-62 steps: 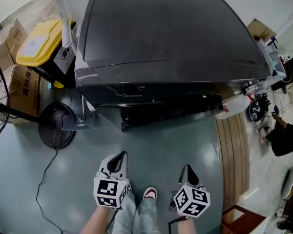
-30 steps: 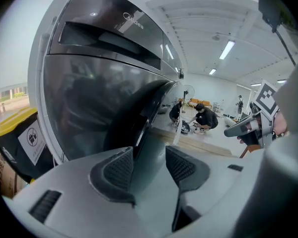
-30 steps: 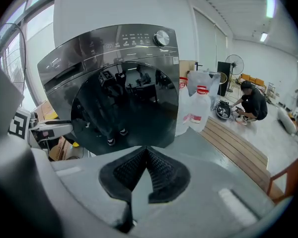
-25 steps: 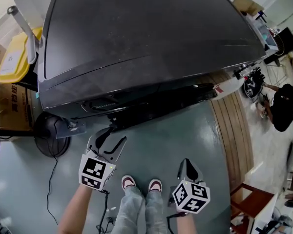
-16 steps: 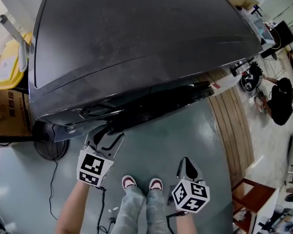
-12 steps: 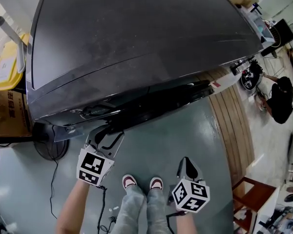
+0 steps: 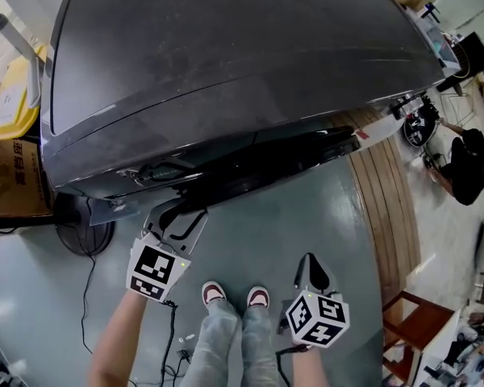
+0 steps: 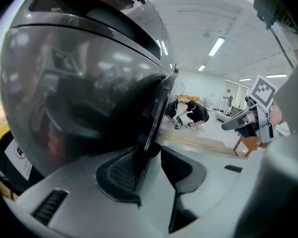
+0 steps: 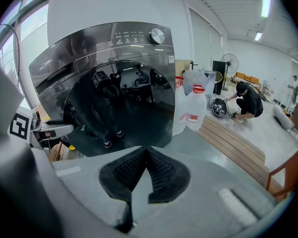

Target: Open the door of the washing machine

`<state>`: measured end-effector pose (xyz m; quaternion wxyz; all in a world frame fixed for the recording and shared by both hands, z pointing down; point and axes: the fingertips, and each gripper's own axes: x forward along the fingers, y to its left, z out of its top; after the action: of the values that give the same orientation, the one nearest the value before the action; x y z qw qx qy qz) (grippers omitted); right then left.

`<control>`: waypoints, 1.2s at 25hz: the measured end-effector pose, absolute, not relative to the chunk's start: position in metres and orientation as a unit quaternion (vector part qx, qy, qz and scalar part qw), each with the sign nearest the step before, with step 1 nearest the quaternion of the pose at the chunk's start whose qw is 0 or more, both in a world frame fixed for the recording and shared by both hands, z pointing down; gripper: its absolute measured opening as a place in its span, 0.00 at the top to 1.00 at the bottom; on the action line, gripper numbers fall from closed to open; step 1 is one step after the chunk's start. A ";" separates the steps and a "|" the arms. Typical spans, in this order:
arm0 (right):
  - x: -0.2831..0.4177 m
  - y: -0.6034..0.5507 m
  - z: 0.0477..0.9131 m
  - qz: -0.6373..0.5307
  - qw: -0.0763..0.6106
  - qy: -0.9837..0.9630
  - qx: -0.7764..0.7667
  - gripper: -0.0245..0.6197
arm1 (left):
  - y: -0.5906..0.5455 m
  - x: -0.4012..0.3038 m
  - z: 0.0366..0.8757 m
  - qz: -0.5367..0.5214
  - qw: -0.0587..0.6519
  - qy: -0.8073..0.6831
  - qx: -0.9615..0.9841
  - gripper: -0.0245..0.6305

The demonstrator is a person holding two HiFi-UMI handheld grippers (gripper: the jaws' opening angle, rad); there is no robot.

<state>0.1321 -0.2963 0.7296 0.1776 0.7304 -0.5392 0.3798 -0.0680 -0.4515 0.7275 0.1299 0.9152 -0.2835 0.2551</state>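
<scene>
Floor (image 7: pixel 306 208): grey-green, glossy; wood-slat strip (image 7: pixel 387 216) to the right of the right gripper (image 7: pixel 310 260); brown chair (image 7: pixel 407 329) beyond it; fan base (image 7: pixel 85 234), cardboard box (image 7: pixel 16 180) and yellow bin (image 7: pixel 12 95) to the left of the left gripper (image 7: pixel 177 216); ceiling strip lights (image 8: pixel 216 46); white wall (image 9: pixel 104 9).

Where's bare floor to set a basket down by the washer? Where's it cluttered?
Free: grey floor between washing machine front, wooden strip and right tongs. Crowded: left of the machine, with fan base, cable, cardboard box, yellow bin.
</scene>
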 end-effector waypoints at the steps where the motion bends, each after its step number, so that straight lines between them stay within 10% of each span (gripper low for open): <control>1: 0.132 -0.297 0.730 0.379 0.178 -0.541 0.730 0.95 | -0.451 -0.068 0.728 0.257 0.126 -0.283 0.916 0.75; 30: 0.138 -0.261 0.726 0.372 0.180 -0.553 0.724 0.95 | -0.388 -0.051 0.732 0.271 0.124 -0.259 0.919 0.81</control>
<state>0.1385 -0.2608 0.7261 0.1796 0.7236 -0.5531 0.3718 -0.0511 -0.3883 0.7318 0.1241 0.9186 -0.2593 0.2713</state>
